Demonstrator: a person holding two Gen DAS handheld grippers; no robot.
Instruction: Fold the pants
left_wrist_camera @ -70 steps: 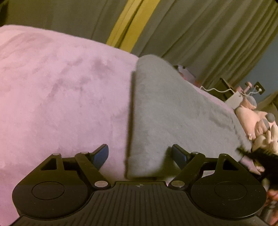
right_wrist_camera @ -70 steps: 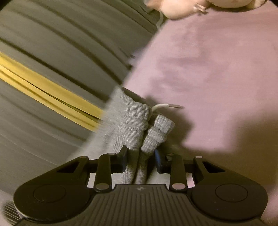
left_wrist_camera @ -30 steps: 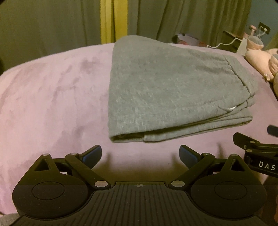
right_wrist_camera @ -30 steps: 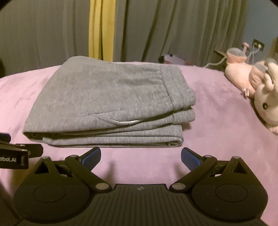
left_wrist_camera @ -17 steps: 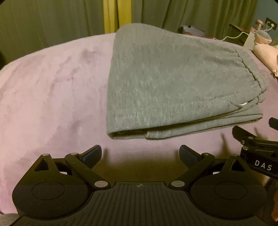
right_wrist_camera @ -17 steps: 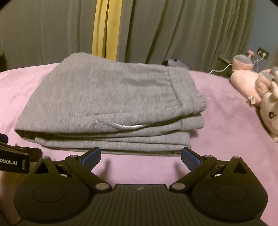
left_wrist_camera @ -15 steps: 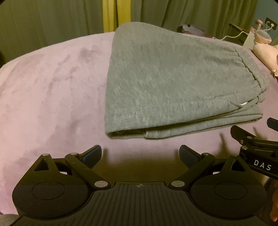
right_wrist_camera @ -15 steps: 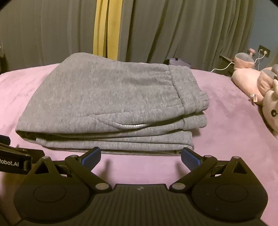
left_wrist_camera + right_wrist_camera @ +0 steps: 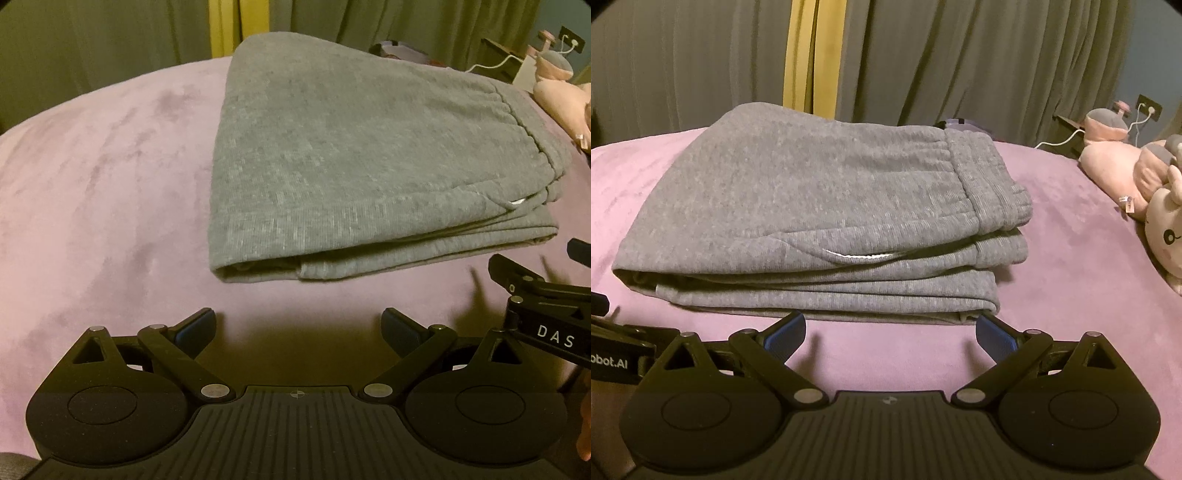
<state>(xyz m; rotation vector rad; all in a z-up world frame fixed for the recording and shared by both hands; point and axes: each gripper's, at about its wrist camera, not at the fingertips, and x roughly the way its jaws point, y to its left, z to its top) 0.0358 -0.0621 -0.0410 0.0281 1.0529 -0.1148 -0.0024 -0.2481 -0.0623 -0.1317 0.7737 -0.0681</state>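
Left gripper (image 9: 298, 328): jaws spread wide, nothing between them, blue-padded fingertips (image 9: 195, 326) poised over bare pink blanket (image 9: 92, 192), clear of the cloth. Grey pants (image 9: 351, 155): folded into a compact stack of several layers, lying flat on the blanket ahead and slightly right of this gripper; folded edge faces the camera, elastic waistband at the right end. Right gripper (image 9: 535, 299): partly visible at the right edge, a black finger bearing the letters "DAS". Green curtains (image 9: 110, 37) with a yellow strip behind the bed.

Right gripper (image 9: 891, 330): jaws spread wide, holding nothing; fingertips just beside the near edge of the pants (image 9: 820, 206), contact cannot be judged. Pants stack lies directly ahead on the blanket (image 9: 1071, 240), waistband to the right, a pale drawstring showing between layers. Left gripper (image 9: 617, 347): black part visible at the left edge. Pink plush toys (image 9: 1137, 177) on the right, well apart from the pants. Curtains (image 9: 960, 55) behind.
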